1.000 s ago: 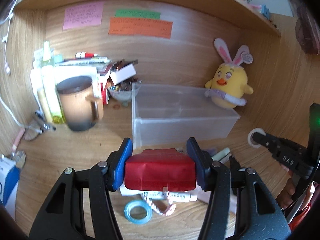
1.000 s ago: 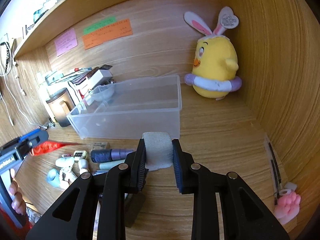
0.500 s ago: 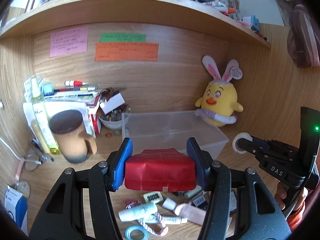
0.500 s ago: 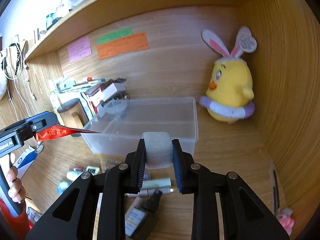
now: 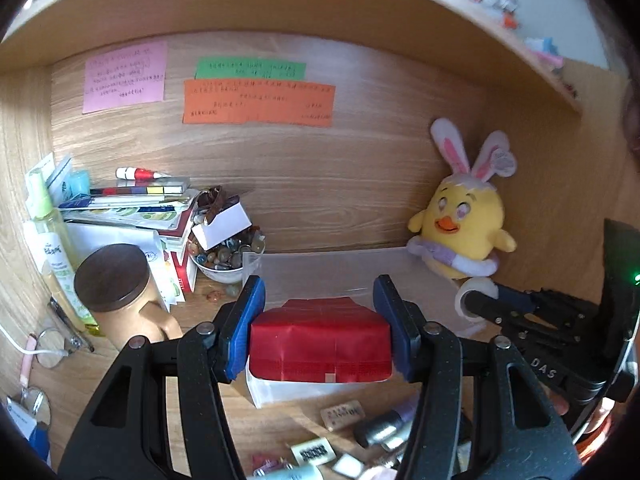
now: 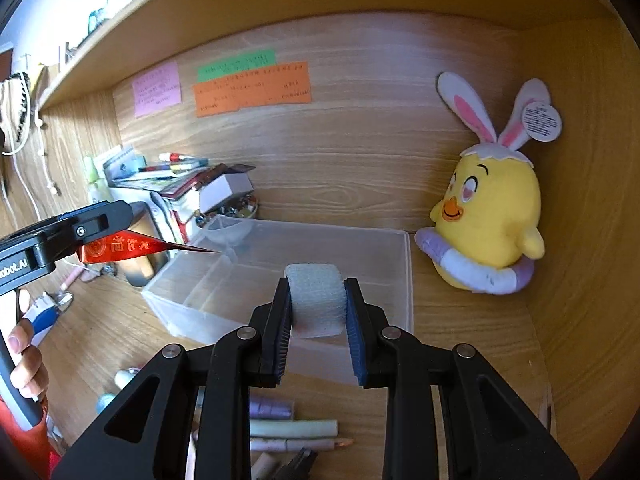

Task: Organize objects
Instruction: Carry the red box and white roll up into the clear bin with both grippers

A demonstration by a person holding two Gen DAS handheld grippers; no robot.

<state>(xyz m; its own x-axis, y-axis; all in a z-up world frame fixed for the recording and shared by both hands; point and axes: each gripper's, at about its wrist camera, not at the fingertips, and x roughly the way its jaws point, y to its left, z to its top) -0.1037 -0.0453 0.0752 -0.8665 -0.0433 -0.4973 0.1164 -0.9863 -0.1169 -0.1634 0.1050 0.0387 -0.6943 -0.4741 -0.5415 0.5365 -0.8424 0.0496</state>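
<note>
Wood-grain panels enclose your workspace: a back wall carrying a pink note (image 5: pixel 125 77), a green note (image 5: pixel 250 69) and an orange note (image 5: pixel 258 101), with a shelf (image 5: pixel 280 4) overhead. On the table (image 6: pixel 472 320) sits a clear plastic bin (image 6: pixel 405 276), open at the top; a yellow plush chick (image 6: pixel 490 224) with rabbit ears stands just beside its right end, against the side wall. At the left, a brown lidded mug (image 5: pixel 120 296), a pale green bottle (image 5: pixel 50 248), a stack of books and papers (image 5: pixel 128 208) and a small bowl of pebbles (image 5: pixel 224 258) crowd together.

Your left gripper (image 5: pixel 320 328) has its blue-padded fingers (image 5: pixel 244 326) clamped on a red foil packet (image 5: pixel 320 346), which is held off the table in front of the bin's near wall. Your right gripper (image 6: pixel 316 308) has its fingers (image 6: pixel 282 320) pressed against both sides of a white roll of gauze-like tape (image 6: pixel 316 300), held above the bin's near edge.

In the right wrist view the red packet appears edge-on at the left, pointing toward the bin's left end. Small items lie scattered on the table nearer to you than the bin: a purple tube (image 6: pixel 270 407), a pale green tube (image 6: pixel 294 428) and a tan eraser-like block (image 5: pixel 342 414).
</note>
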